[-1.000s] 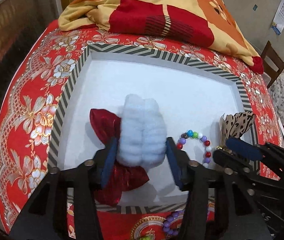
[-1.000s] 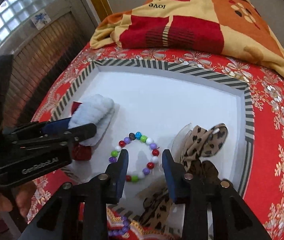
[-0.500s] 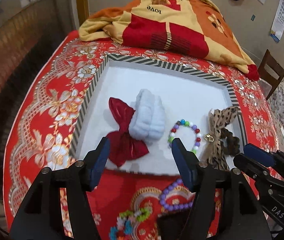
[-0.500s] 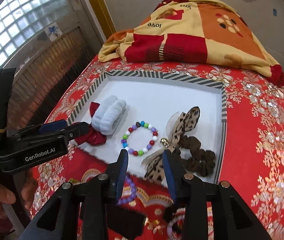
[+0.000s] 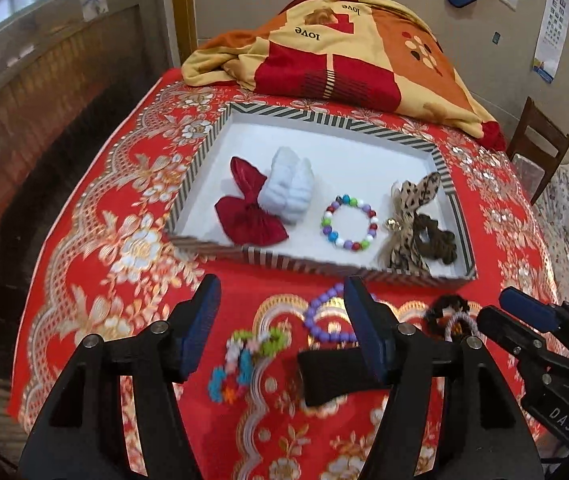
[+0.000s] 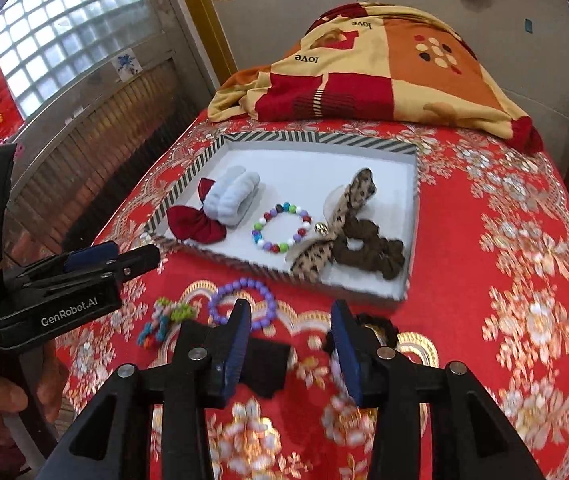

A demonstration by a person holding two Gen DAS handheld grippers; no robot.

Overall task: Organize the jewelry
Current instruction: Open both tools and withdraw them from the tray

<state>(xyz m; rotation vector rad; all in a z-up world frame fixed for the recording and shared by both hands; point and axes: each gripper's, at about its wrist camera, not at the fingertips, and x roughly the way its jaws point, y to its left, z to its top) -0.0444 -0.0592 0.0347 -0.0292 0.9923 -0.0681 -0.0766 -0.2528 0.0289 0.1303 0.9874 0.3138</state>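
**beadnerd:** ok so what changed in the last second? A moment ago the left gripper (image 5: 280, 328) was right down in the tray with its fingers either side of the white fluffy scrunchie (image 5: 289, 186). Now it's backed off over the near tablecloth (image 5: 96, 240), jaws wide, holding nothing.

**trayguy:** yep, and the right gripper (image 6: 290, 346) did the same. It was hovering by the multicolor bead bracelet (image 6: 282, 229) a second ago, fairly narrow, and now it has pulled back and opened up, empty too.

**beadnerd:** so I'd read that as a drop-off finished, now lining up the next pick. Nearest stuff first: a black flat piece (image 5: 336, 372) sits right under the left fingers, touching or just beside the right-hand pad, can't tell which. Beside it are the flower-bead bracelet (image 5: 244, 354) and the purple bead bracelet (image 5: 326, 314), plus a dark scrunchie with a pale ring (image 6: 364, 330) by the right gripper. It's blurry, can't make out more.

**trayguy:** all four loose on the cloth, outside the tray. Further back, the striped-rim tray (image 5: 200, 168) holds the red bow (image 5: 246, 210) with the white scrunchie resting against it, then the bead bracelet, then the leopard bow (image 6: 338, 224) and brown scrunchie (image 6: 368, 250) overlapping at the right end.

**beadnerd:** so roughly halfway I'd guess. Back half of the tray has room. Past it there's just that folded blanket (image 5: 344, 52).
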